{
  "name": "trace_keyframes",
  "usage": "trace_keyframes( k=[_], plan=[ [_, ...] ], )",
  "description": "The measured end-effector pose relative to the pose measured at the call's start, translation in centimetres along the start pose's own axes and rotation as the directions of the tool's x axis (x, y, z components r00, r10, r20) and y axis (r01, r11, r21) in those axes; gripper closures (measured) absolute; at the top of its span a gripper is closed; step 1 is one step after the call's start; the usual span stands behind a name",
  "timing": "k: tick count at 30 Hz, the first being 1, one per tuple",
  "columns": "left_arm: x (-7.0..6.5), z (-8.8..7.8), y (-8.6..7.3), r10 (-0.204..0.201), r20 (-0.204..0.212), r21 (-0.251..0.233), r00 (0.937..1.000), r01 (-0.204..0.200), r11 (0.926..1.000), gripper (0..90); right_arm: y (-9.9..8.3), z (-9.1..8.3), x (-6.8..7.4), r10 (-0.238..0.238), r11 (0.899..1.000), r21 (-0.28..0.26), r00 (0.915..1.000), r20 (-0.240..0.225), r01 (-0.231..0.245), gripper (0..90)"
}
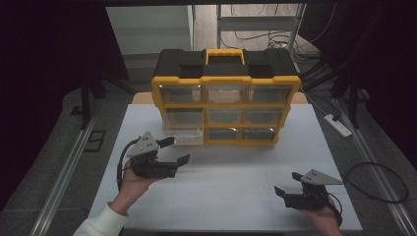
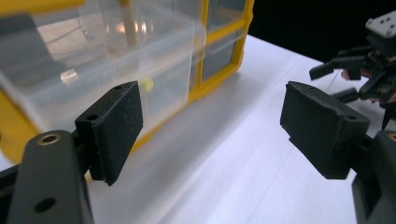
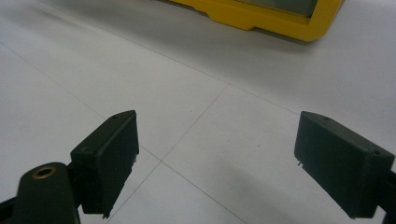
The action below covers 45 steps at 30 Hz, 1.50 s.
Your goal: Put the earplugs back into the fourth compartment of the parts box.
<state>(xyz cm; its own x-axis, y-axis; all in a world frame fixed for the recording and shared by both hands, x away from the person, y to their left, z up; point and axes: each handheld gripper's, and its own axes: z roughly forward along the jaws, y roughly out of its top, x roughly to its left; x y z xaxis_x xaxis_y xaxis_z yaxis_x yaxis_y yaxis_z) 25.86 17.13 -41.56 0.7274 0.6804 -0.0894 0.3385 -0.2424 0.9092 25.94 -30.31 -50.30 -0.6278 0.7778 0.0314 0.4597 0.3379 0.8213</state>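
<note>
A yellow and black organizer with several clear drawers stands at the back middle of the white table. Its bottom-left drawer sticks out a little toward me. My left gripper is open just in front of that drawer, held on its side, with nothing between the jaws. In the left gripper view the open gripper faces the clear drawer, which has a small yellow object inside. My right gripper is open and empty at the front right; in its own view the gripper hangs over bare table.
The organizer's yellow base lies beyond the right gripper. A white power strip and black cables lie on the floor right of the table. Metal rails run along the table's left side.
</note>
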Motion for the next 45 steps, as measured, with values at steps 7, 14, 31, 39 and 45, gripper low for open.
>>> trace_keyframes(
  k=[7,14,31,39,45],
  plan=[
    [0.3,-0.3,-3.1,-0.03,-0.019,0.023,0.9994,0.031,0.9993,20.7,0.0,0.1,0.0,-0.001,1.0,0.005,1.0,0.003,0.001,14.5],
    [1.0,0.3,-6.6,-0.049,-0.06,0.089,0.997,0.055,0.9945,20.5,0.0,0.1,-0.1,0.002,1.0,0.003,1.0,0.004,-0.002,14.5],
    [1.4,1.5,-9.3,-0.068,-0.065,0.17,0.9956,0.078,0.9823,20.1,-0.1,-0.1,-0.2,-0.006,1.0,-0.007,1.0,0.007,0.006,14.5],
    [1.5,1.8,-9.4,-0.054,-0.072,0.179,0.996,0.066,0.9817,20.0,-0.2,-0.1,-0.2,-0.005,1.0,-0.005,1.0,0.008,0.005,14.5],
    [1.5,1.8,-9.3,-0.055,-0.071,0.176,0.9959,0.067,0.982,19.9,-0.2,-0.2,-0.2,-0.007,1.0,-0.007,0.9999,0.01,0.007,14.5]
  ],
)
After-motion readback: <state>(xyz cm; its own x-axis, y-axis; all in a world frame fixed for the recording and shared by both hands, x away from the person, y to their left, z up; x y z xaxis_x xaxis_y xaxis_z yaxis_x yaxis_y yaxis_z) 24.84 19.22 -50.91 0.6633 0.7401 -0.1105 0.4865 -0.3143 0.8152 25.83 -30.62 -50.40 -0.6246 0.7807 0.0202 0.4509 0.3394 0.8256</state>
